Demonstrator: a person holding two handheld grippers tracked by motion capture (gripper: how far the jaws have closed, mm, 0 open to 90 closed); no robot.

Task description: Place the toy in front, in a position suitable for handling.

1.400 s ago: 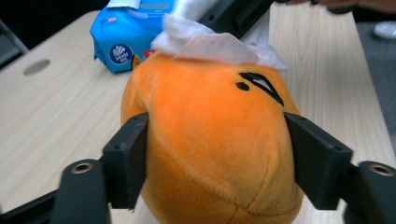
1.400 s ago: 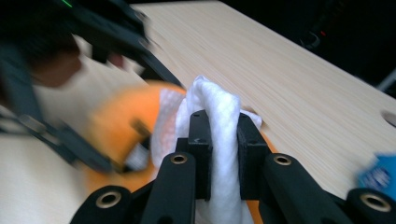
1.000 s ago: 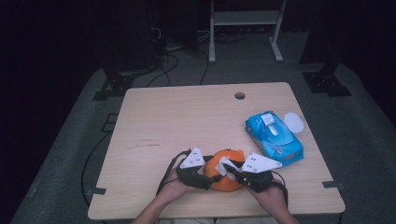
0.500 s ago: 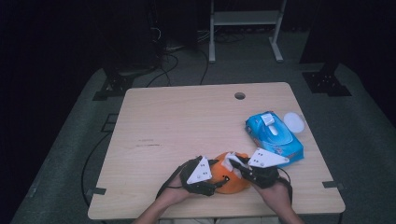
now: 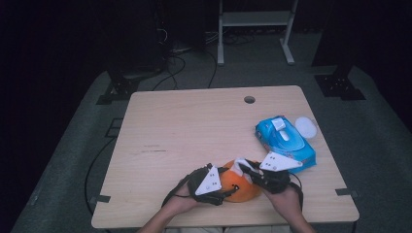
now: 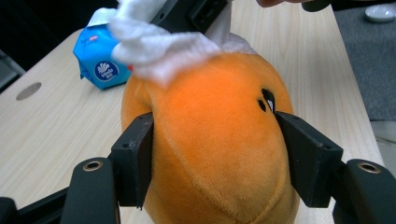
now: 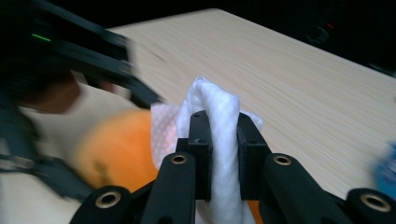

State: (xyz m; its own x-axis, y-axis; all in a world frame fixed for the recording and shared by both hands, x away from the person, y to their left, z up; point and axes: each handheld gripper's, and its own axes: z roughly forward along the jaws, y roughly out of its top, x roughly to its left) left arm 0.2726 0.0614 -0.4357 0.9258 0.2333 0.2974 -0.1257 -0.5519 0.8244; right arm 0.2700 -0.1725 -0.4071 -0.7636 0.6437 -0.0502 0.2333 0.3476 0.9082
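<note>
The wooden table [image 5: 194, 131] takes up the middle of the high view, bare across its far and left stretches, and all the action sits at the near edge, right of centre. On the right side lies the blue wipes pack [image 5: 284, 141], its flap up, with a small white lid [image 5: 306, 126] just beyond it near the table's right edge. Nearer the person sits the orange plush toy [image 5: 239, 185], resting on the tabletop between the two hands. The left gripper [image 5: 219, 190] has it clamped: in the left gripper view the jaws press into the plush from both sides, and they have just been closing on it, so this is the steadying grip. The right gripper [image 5: 243, 166] comes in from the right, pressed together on a folded white wipe [image 7: 217, 140], pinched tight between the pads [image 7: 200, 154], and the wipe [image 6: 159, 44] lies draped over the far top of the toy [image 6: 215, 149]. This looks like the cleaning step, wipe on plush, only the top patch covered so far. The next move likely calls for dragging the wipe across the orange surface with light pressure while the left grip holds firm, so the soft toy does not roll or squash away.
</note>
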